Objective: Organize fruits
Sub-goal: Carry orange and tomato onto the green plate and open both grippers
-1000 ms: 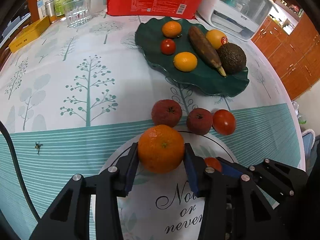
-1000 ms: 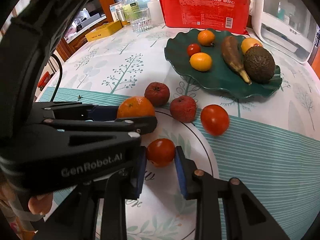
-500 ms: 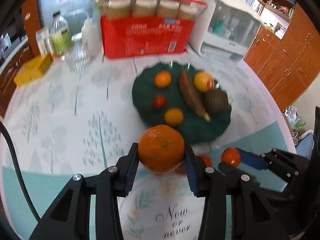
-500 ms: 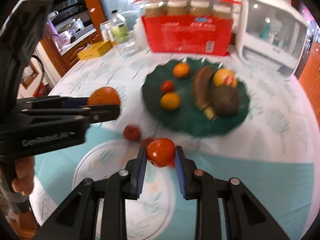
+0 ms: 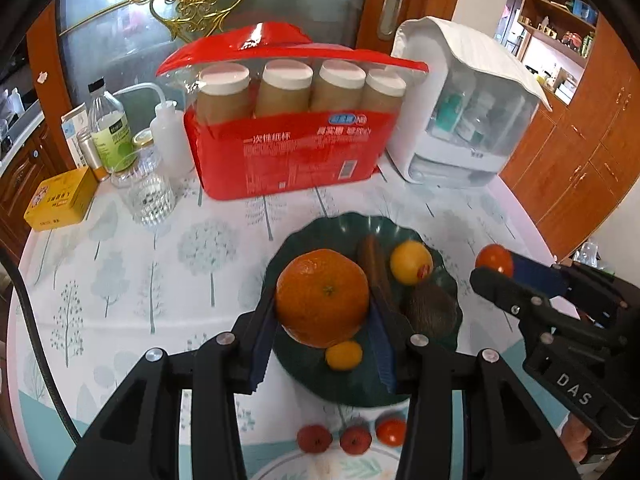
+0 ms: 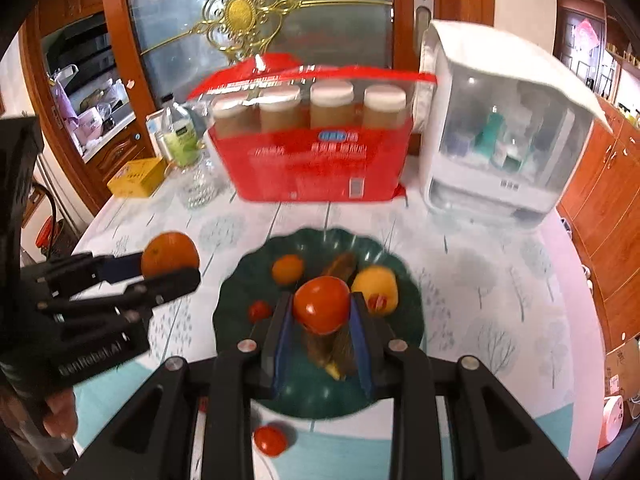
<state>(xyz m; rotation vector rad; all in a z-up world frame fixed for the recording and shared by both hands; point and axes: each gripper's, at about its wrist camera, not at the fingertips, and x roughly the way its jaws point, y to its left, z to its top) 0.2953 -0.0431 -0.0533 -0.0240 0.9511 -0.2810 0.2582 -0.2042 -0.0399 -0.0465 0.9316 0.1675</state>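
right gripper (image 5: 494, 268): "DAS" | left gripper (image 6: 170, 266): "GenRobot.AI"

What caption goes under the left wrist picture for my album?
Left claw carries a big orange above the green fruit plate.

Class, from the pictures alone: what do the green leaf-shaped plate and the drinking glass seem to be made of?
Green plate: probably glazed ceramic or glass; dark, glossy, scalloped rim. Drinking glass: clear cut glass, perhaps plastic; transparent with faceted, sparkling pattern.
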